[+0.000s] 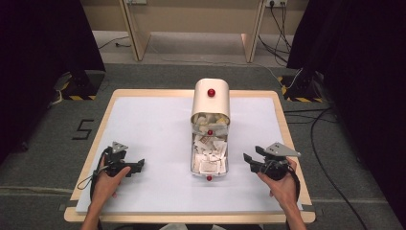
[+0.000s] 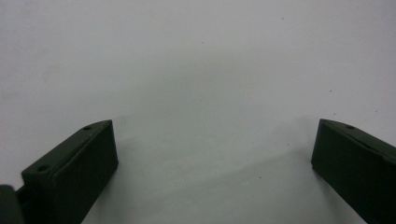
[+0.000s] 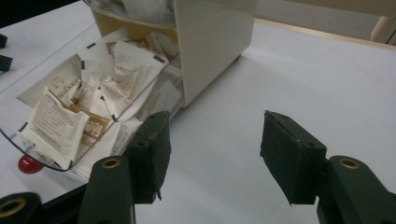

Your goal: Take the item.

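Note:
A cream box (image 1: 210,103) with a red knob stands at the middle back of the white mat. Its clear drawer (image 1: 209,158) is pulled out toward me and holds several paper sachets (image 3: 60,121); a red knob (image 3: 29,164) sits on the drawer front. My left gripper (image 1: 136,165) rests on the mat left of the drawer, and its jaws (image 2: 212,149) stand wide apart over bare mat. My right gripper (image 1: 249,160) hovers just right of the drawer. In its own view, the right gripper (image 3: 215,149) is open with nothing between the pads, beside the box (image 3: 210,42).
The white mat (image 1: 153,124) covers a wooden table whose rim (image 1: 292,143) shows all round. Beyond the table stand wooden furniture legs (image 1: 131,33) and dark stands with cables (image 1: 301,86). A "5" mark (image 1: 82,129) lies on the floor at left.

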`<state>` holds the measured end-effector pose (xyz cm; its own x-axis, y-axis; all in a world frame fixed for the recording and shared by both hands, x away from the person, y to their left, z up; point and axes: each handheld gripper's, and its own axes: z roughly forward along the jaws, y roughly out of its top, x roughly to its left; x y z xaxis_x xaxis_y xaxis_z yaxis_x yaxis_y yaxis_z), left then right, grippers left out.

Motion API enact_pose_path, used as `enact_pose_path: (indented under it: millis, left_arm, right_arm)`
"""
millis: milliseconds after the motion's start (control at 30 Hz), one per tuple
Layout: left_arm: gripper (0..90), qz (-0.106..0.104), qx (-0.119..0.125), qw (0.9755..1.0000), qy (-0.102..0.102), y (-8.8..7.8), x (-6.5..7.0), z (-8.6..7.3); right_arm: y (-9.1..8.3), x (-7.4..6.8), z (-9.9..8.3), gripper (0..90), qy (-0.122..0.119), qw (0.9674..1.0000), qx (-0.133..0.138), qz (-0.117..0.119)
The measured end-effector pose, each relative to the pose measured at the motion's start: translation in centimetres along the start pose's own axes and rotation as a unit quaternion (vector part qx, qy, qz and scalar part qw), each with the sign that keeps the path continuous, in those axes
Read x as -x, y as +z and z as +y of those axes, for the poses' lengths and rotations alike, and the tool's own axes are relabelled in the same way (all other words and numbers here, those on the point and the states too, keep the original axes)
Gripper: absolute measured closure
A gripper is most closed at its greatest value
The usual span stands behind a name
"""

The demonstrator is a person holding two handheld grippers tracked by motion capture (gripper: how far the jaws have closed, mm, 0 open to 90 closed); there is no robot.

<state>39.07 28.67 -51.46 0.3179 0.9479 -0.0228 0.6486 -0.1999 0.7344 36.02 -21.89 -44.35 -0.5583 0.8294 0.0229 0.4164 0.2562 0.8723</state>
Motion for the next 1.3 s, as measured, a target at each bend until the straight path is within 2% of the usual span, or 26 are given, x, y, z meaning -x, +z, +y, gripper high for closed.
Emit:
enact_pose_path:
  millis: [600, 733, 1033, 1300]
  left_arm:
    - [0.0, 0.000, 0.000, 1.0000, 0.000, 0.0, 0.0, 0.0]
    - [0.0, 0.000, 0.000, 1.0000, 0.000, 0.0, 0.0, 0.0]
    - [0.0, 0.000, 0.000, 1.0000, 0.000, 0.0, 0.0, 0.0]
    - [0.0, 0.000, 0.000, 1.0000, 0.000, 0.0, 0.0, 0.0]
  right_arm:
    - [0.1, -3.6, 1.8, 45.0, -0.040, 0.9981, 0.008, 0.046]
    - [0.4, -4.7, 2.2, 45.2, -0.053, 0.9967, 0.006, 0.061]
    - [1.2, -5.9, 2.5, 45.8, -0.059, 0.9949, 0.002, 0.081]
    - [2.8, -7.5, 2.6, 46.5, -0.068, 0.9915, -0.012, 0.110]
